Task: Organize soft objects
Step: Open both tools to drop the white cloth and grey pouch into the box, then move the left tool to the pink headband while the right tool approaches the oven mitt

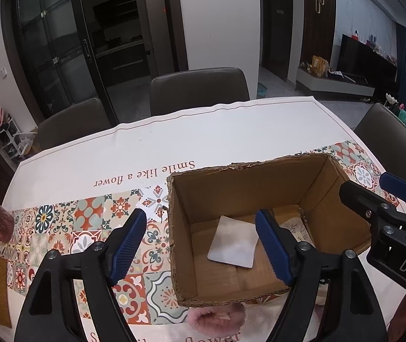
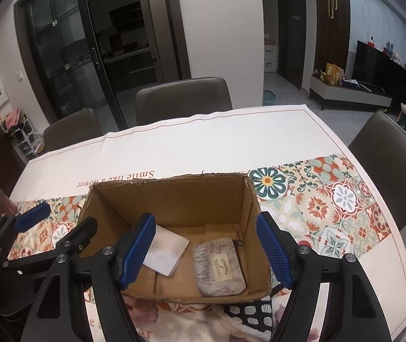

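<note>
1. The left gripper [image 1: 200,245] hangs with its blue-padded jaws spread wide and nothing between them, above the left wall of the open brown cardboard box [image 1: 260,188].
2. The right gripper [image 2: 207,249] is likewise spread and empty, poised over the near half of the same box [image 2: 174,196].
3. Two soft things already lie on the box floor: a flat white folded cloth [image 2: 167,252] at the left and a grey leaf-printed zip pouch [image 2: 220,268] at the right, just beside each other, the pouch's long axis running from near rim to far wall.
4. What is left to sort lies behind and below the tongs, on the table side of the box's near rim: a fluffy pink ring-shaped item [image 1: 217,317] touching or just short of that rim under the left gripper, and a cream fleecy cloth [image 2: 197,327] with a black-and-white spotted piece [image 2: 250,313] under the right.
5. I judge each hand nearer its own item; both must draw back and dip.
6. The patterned tablecloth [image 2: 331,199] right of the box lies open.
</note>
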### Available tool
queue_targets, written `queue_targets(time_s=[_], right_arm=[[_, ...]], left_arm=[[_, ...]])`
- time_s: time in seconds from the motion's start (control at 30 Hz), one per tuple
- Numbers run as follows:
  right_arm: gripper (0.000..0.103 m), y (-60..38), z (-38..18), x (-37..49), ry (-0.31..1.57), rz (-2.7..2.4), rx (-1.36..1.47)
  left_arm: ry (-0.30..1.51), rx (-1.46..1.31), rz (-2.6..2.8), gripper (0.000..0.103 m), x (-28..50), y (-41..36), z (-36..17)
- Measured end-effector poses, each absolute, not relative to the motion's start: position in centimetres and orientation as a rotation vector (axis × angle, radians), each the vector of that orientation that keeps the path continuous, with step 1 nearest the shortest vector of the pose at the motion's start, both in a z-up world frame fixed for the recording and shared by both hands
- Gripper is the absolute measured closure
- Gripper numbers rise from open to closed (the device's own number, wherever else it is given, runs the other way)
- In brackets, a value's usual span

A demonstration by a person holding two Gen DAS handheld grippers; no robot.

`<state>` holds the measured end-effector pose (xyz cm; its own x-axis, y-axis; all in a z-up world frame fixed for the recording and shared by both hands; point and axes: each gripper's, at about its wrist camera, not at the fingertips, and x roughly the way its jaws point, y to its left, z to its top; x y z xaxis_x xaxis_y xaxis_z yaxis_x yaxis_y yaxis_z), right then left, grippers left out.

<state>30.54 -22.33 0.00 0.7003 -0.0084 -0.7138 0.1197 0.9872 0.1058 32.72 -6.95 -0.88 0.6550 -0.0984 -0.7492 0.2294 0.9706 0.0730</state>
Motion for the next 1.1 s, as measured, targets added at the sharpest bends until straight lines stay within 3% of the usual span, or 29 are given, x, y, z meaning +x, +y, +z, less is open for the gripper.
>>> queue_targets(time_s=[0.87,0.97,1.1], right_arm=[[0.029,-23.6,0.2,24.6,0.764,-0.181,0.156],[0.029,-23.8,0.0,23.9,0.758,-0.213,0.140],[0.021,-24.0,-0.1,22.7,0.737,-0.225,0.131]], left_arm=[[0.835,0.164,-0.118,0.014,26.1,-6.1,-2.8],[0.827,0.171,-0.116,0.007,25.4,-6.3,-3.2],[0.825,0.174,-0.120,0.003,24.5,-6.5,-3.7]])
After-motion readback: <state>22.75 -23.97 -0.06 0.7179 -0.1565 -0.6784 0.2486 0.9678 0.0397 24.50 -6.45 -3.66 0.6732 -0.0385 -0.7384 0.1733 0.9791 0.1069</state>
